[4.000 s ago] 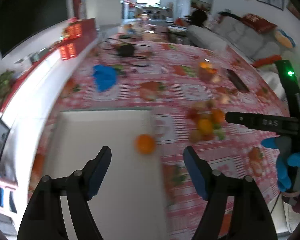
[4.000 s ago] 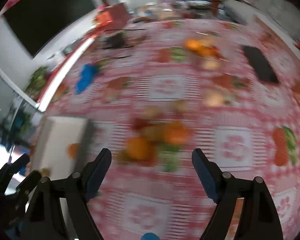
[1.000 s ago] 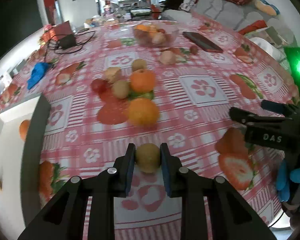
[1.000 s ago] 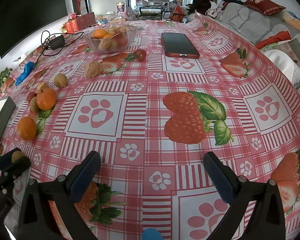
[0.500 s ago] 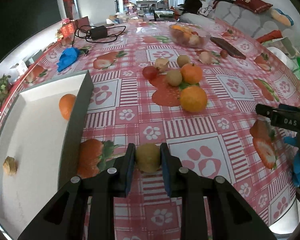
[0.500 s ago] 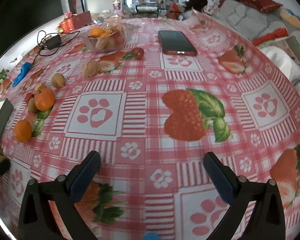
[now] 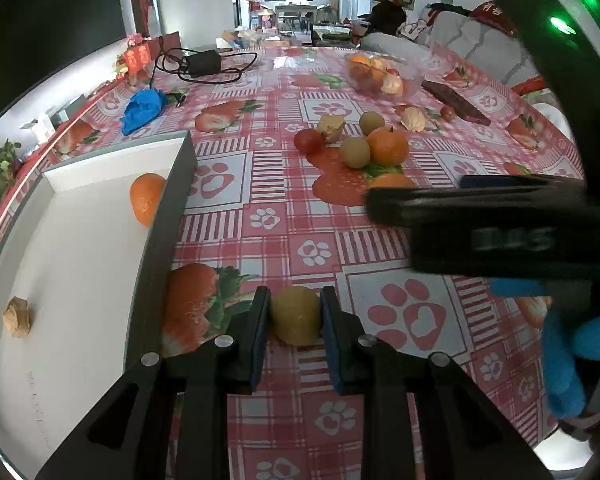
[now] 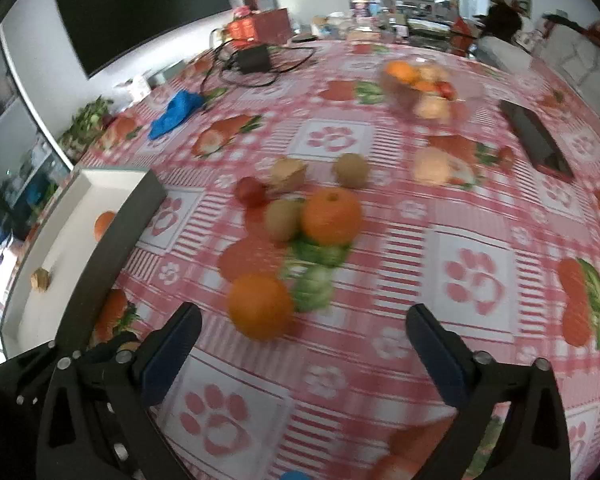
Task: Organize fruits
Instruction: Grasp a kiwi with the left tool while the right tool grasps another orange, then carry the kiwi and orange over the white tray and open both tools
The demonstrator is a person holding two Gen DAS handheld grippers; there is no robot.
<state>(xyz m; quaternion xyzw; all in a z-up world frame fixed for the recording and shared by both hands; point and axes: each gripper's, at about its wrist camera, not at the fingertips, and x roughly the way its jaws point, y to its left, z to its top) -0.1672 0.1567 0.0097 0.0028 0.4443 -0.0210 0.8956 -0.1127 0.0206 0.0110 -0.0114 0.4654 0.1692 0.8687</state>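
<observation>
My left gripper [image 7: 294, 314] is shut on a brownish kiwi [image 7: 296, 314], held over the tablecloth just right of the white tray [image 7: 80, 264]. The tray holds an orange [image 7: 146, 198] and a small walnut-like piece [image 7: 17, 316]. A loose fruit cluster lies ahead: an orange [image 7: 388, 146], a kiwi [image 7: 355, 152], a red fruit [image 7: 309, 140], another kiwi [image 7: 371, 121]. My right gripper [image 8: 300, 348] is open and empty, above a near orange [image 8: 260, 306], with another orange [image 8: 331, 216] and a kiwi [image 8: 282, 220] beyond it. It crosses the right side of the left wrist view [image 7: 500, 216].
A clear bowl of fruit [image 7: 380, 74] stands far back, with a dark phone [image 8: 536, 140] to its right. A blue cloth [image 7: 142, 108] and a black charger with cables [image 7: 202, 64] lie at the far left. The tray's dark wall [image 7: 168, 216] stands beside my left gripper.
My left gripper carried the kiwi left toward the tray. My right gripper swung left over the fruit cluster and now sits close beside the left one.
</observation>
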